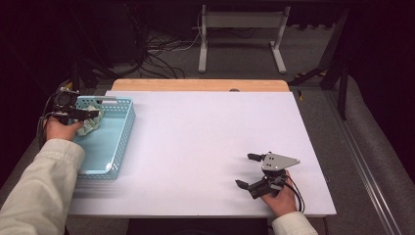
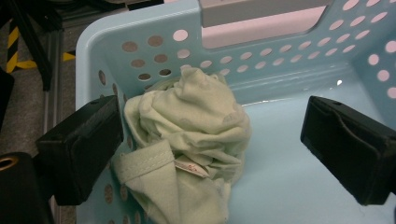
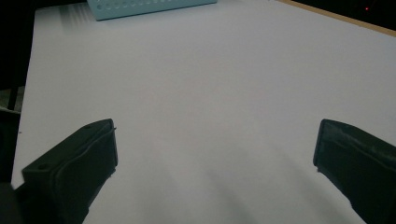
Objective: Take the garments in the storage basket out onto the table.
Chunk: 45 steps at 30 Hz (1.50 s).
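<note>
A crumpled pale green cloth (image 2: 191, 126) lies in the near-left corner of a light blue perforated basket (image 2: 280, 56). From above, the cloth (image 1: 92, 125) sits at the far left end of the basket (image 1: 128, 132), which stands on the table's left side. My left gripper (image 2: 214, 116) reaches into the basket with its jaws wide apart on either side of the cloth; one jaw is close beside the cloth and the other stands well clear. From above, the left gripper (image 1: 90, 114) hovers over that corner. My right gripper (image 1: 246, 170) rests open near the table's front right, nothing between its jaws (image 3: 215, 130).
A white sheet (image 1: 205, 142) covers the table, with a wooden edge (image 1: 200, 85) at the back. The basket's end (image 3: 149, 8) appears far off in the right gripper view. Beyond the table stand a white frame (image 1: 242, 29) and cables (image 1: 156, 54) on the floor.
</note>
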Available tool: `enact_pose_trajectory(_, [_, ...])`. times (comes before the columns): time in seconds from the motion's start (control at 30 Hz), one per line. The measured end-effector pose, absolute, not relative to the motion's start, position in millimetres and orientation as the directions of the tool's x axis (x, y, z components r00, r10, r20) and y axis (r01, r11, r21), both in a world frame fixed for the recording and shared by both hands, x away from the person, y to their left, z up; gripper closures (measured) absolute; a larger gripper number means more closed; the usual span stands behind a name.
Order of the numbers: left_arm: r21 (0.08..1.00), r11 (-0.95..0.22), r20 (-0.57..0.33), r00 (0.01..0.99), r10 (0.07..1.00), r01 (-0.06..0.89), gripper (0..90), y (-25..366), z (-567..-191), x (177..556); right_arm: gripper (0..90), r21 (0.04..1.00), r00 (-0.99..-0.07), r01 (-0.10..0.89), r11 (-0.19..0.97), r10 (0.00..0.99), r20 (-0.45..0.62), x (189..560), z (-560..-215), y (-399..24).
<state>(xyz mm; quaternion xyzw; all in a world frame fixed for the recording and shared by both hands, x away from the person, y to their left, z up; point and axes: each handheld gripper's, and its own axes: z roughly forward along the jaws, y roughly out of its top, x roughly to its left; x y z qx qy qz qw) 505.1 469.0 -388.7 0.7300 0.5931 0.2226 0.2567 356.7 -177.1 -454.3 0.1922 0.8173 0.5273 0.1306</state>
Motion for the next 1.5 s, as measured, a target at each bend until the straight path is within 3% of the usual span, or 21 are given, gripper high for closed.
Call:
enact_pose_trajectory(0.4, [0.606, -0.197, 0.065, 0.199, 0.978, 0.771, 15.2, 463, -393, 511, 0.2, 0.908, -0.892, 0.178, 0.379, 0.452, -0.014, 356, -455, -176])
enact_pose_trajectory(0.8, [0.508, -0.255, 0.102, 0.236, 0.966, 0.823, 19.6, 452, -408, 522, 0.4, 0.905, -0.895, 0.176, 0.387, 0.446, -0.017, 356, -455, -175])
enact_pose_trajectory(0.9, [0.483, -0.268, 0.115, 0.243, 0.963, 0.833, 24.1, 450, -411, 523, 0.4, 0.904, -0.896, 0.176, 0.39, 0.443, -0.016, 356, -455, -175])
enact_pose_trajectory(1.07, [0.426, -0.267, 0.116, 0.24, 0.964, 0.865, 43.7, 449, -416, 525, 0.4, 0.903, -0.896, 0.176, 0.393, 0.443, -0.018, 356, -455, -174])
enact_pose_trajectory(1.13, [0.405, -0.275, 0.128, 0.244, 0.961, 0.872, 58.7, 449, -418, 525, 0.4, 0.902, -0.897, 0.175, 0.394, 0.442, -0.019, 356, -455, -174])
enact_pose_trajectory(1.23, [0.411, -0.272, 0.13, 0.239, 0.962, 0.87, 73.1, 449, -416, 524, 0.4, 0.902, -0.897, 0.174, 0.394, 0.442, -0.02, 356, -455, -174])
enact_pose_trajectory(1.5, [0.441, -0.271, 0.127, 0.239, 0.963, 0.856, 77.4, 449, -409, 521, 0.4, 0.903, -0.897, 0.174, 0.394, 0.442, -0.02, 356, -455, -174])
